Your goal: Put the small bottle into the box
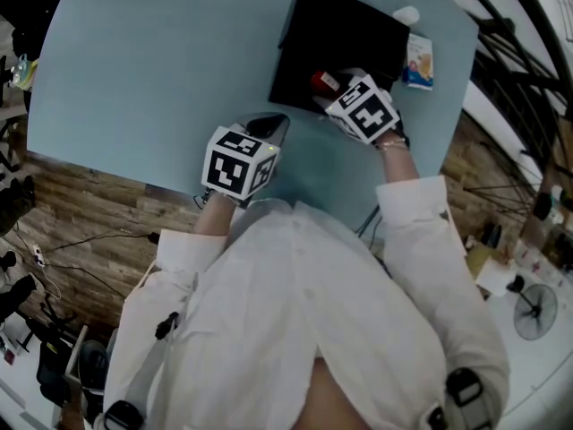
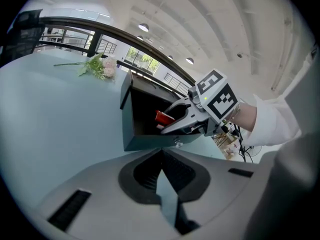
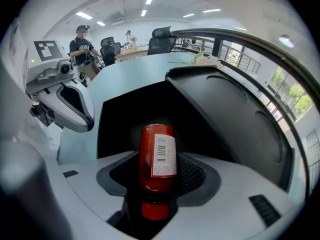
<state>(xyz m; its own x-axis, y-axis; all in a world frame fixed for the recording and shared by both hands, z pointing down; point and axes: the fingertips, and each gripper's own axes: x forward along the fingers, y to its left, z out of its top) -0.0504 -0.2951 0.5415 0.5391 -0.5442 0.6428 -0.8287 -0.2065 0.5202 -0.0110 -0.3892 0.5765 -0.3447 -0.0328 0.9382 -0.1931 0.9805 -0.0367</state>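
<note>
Pale blue table (image 1: 134, 79) bears one black box (image 1: 349, 34); right claw (image 3: 159, 170) grips one small bottle (image 3: 157, 151), left claw (image 2: 161, 173) closed, empty.

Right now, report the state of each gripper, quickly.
Left gripper: shut, nothing between its jaws.
Right gripper: shut on the small red bottle.

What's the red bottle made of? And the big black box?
The red bottle looks like smooth, slightly shiny plastic, with a white barcode label stuck on. The black box looks like matte plastic, maybe coated board: dull, even walls and moulded curves in the lid.
</note>
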